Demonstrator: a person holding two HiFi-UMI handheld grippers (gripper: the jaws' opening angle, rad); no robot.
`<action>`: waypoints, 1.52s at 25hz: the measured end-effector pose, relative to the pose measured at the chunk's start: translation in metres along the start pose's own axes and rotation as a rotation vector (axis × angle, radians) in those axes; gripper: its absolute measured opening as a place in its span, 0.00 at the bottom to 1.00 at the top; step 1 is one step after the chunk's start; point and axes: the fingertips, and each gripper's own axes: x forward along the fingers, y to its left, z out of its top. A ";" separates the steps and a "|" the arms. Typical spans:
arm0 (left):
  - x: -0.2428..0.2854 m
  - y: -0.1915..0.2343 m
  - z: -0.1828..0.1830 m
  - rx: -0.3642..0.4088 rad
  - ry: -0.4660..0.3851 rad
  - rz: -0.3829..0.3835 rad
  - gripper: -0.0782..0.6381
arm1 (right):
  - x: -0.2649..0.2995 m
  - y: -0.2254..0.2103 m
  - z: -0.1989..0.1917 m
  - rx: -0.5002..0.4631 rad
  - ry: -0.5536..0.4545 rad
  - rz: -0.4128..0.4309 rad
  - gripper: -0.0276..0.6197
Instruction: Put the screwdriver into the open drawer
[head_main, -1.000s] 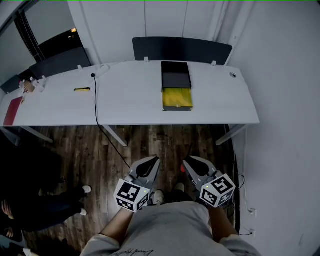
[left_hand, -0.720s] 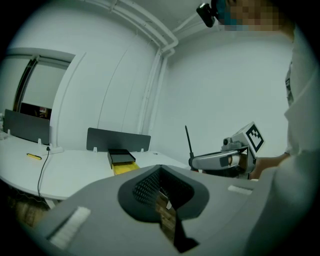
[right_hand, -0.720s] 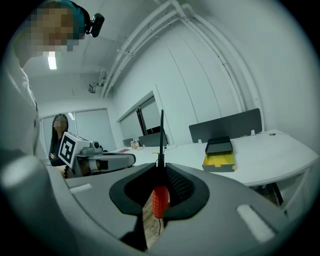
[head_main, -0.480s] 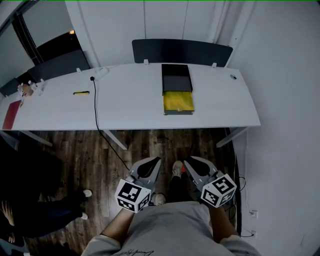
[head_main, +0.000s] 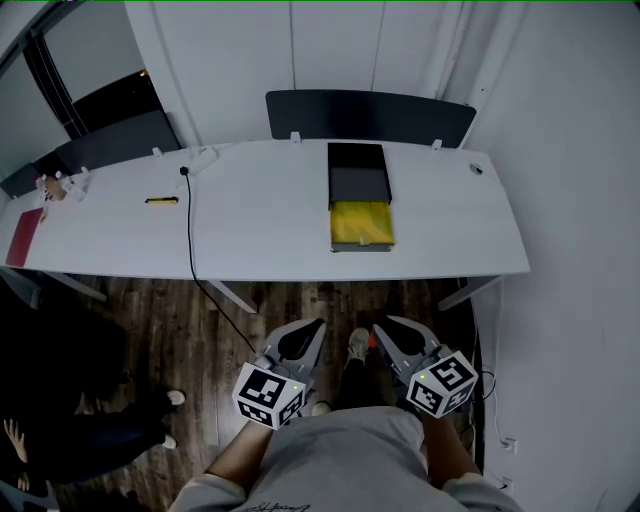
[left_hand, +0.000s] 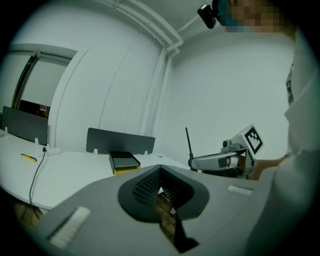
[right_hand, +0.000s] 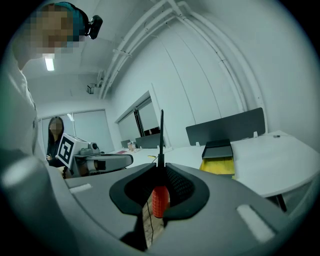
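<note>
The long white table (head_main: 260, 225) stands well ahead of the person, across a stretch of dark wooden floor (head_main: 200, 320). On its right half sits a black box-shaped drawer cabinet (head_main: 358, 165). Its yellow-lined open drawer (head_main: 361, 222) is pulled toward the table's near edge.

Both tongs are held low by the person's body, far short of the table. The left tongs (head_main: 316, 324) are closed tip to tip with nothing between them. The right tongs (right_hand: 161, 167) are clamped on the ribbed red handle of the black-shafted screwdriver (right_hand: 159, 200), and the thin shaft juts out well past their tips.

That long free shaft is the likely trouble. Brought in low, it could strike the drawer's front wall or the cabinet above. The round handle may also swivel in the grip, so the screwdriver lands askew or outside the drawer.
</note>
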 end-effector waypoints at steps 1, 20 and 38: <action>0.008 0.004 0.001 -0.002 0.003 0.004 0.11 | 0.005 -0.008 0.003 0.001 0.001 0.003 0.15; 0.183 0.093 0.043 -0.061 0.018 0.146 0.11 | 0.125 -0.172 0.068 0.012 0.104 0.153 0.15; 0.242 0.118 0.078 -0.060 0.001 0.240 0.11 | 0.161 -0.240 0.096 0.008 0.093 0.200 0.15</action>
